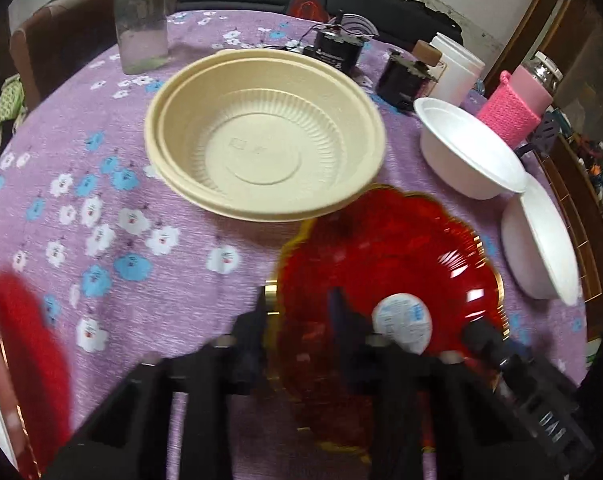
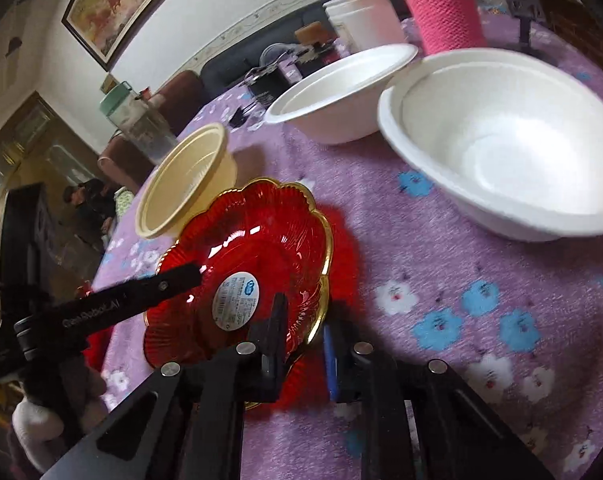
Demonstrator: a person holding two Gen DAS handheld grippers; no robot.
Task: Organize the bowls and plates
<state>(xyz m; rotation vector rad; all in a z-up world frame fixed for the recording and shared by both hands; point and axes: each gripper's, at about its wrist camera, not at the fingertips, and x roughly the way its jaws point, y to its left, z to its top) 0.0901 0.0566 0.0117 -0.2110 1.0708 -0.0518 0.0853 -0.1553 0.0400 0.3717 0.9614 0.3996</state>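
A red glass plate [image 1: 401, 248] with a gold scalloped rim and a round white sticker lies on the purple flowered tablecloth [image 1: 101, 160]. My left gripper [image 1: 299, 316] is shut on its left rim, one finger outside and one inside. My right gripper [image 2: 303, 332] is shut on the opposite rim of the same red plate [image 2: 253, 240]. Just beyond the plate sit stacked beige bowls [image 1: 261, 140], with two white foam bowls [image 1: 465, 148] [image 1: 541, 240] to the right. The right wrist view shows the beige bowls [image 2: 185, 184] and the white bowls [image 2: 341, 92] [image 2: 501, 140] too.
A glass jar [image 1: 141, 20], black electronic parts [image 1: 337, 52], a white tub [image 1: 457, 68] and a bottle in a pink knitted sleeve [image 1: 509, 116] line the table's far side. Something red and blurred [image 1: 25, 340] lies at the left edge. A person [image 2: 89, 208] sits beyond the table.
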